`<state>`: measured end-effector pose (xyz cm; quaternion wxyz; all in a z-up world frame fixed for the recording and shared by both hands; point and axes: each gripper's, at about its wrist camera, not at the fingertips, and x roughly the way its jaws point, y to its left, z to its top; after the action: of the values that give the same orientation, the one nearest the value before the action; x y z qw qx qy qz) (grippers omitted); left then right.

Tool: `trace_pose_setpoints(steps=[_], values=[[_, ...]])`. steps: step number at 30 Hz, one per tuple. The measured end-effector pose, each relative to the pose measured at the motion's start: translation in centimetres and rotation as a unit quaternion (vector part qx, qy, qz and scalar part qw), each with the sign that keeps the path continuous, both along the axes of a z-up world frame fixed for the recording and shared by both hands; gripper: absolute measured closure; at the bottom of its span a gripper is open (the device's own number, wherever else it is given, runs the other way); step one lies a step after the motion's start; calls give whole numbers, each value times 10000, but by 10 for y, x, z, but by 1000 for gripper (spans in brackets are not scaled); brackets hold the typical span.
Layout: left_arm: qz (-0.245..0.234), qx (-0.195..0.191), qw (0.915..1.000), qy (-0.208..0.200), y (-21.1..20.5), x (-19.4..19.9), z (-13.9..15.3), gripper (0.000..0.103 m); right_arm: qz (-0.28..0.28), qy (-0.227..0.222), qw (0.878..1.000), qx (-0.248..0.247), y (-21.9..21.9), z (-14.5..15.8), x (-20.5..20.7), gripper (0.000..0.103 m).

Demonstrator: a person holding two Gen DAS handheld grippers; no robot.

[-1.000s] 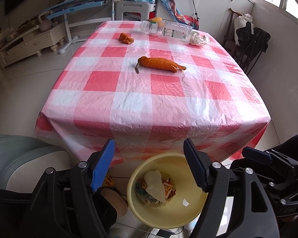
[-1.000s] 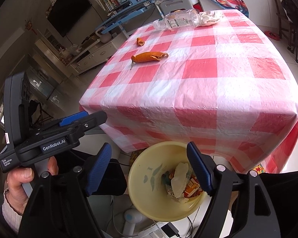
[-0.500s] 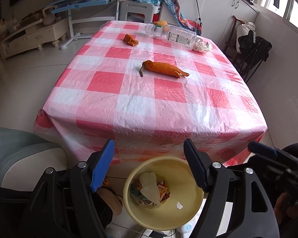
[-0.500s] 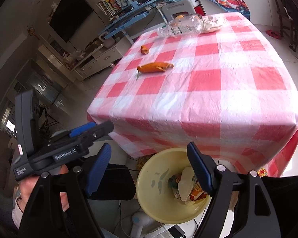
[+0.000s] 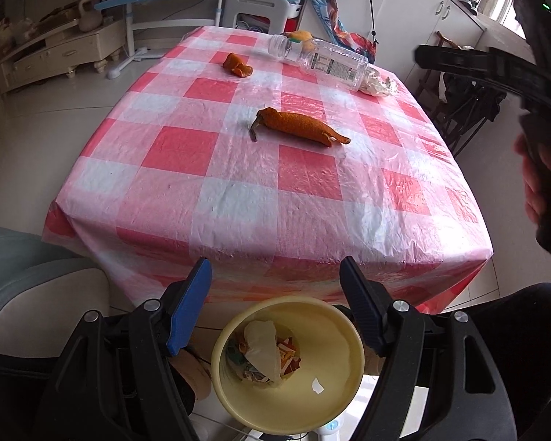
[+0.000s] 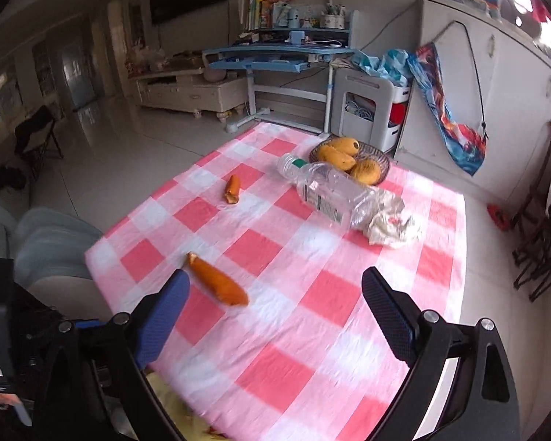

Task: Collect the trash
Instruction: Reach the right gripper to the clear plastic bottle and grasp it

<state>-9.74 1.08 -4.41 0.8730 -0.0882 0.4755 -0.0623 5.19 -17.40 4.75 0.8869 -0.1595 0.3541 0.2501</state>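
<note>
Trash lies scattered on the worktop (image 5: 238, 198), which is draped in a glossy, wrinkled red-and-white checked plastic cloth. At the centre of the left wrist view rests a long orange peel (image 5: 301, 126) with a rough, pebbled skin and a dark stem end; a smaller curled orange peel scrap (image 5: 237, 65) sits well apart from it, toward the upper middle. A clear, ribbed plastic bottle (image 5: 321, 60) lies on its side in the upper right, its base touching a crumpled white wrapper (image 5: 378, 86). In the right wrist view a dark woven basket of yellow mangoes (image 6: 349, 160) stands just behind the bottle.

At the bottom centre of the left wrist view, below the cloth's hanging edge, a round pale-yellow plastic bin (image 5: 334, 338) holds paper scraps and a crumpled white bag.

The left gripper (image 5: 275, 305) hangs over the bin, jaws spread with nothing between them. The right gripper (image 6: 275, 307) is over the worktop, its jaws having just been opening and now standing wide and empty; the long peel lies just beside its left fingertip in frame. A grey cushioned seat (image 5: 36, 286) fills the lower left.
</note>
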Motion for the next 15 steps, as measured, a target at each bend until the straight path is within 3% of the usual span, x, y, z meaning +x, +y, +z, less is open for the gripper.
trace_pose_setpoints(steps=[4,6,10,15], values=[[0,-54,10000,42,2,4,0,33,330,-359,9928,-1094,35,-18,51,12],[9,-55,10000,74,3,7,-1,32,310,-346,9896,-1362,46,-25,82,12],[94,-157,9998,123,11,14,-1,31,160,-30,9883,-1515,53,-41,137,12],[155,-196,9996,142,17,26,0,30,219,417,9885,-1438,53,-57,163,14]])
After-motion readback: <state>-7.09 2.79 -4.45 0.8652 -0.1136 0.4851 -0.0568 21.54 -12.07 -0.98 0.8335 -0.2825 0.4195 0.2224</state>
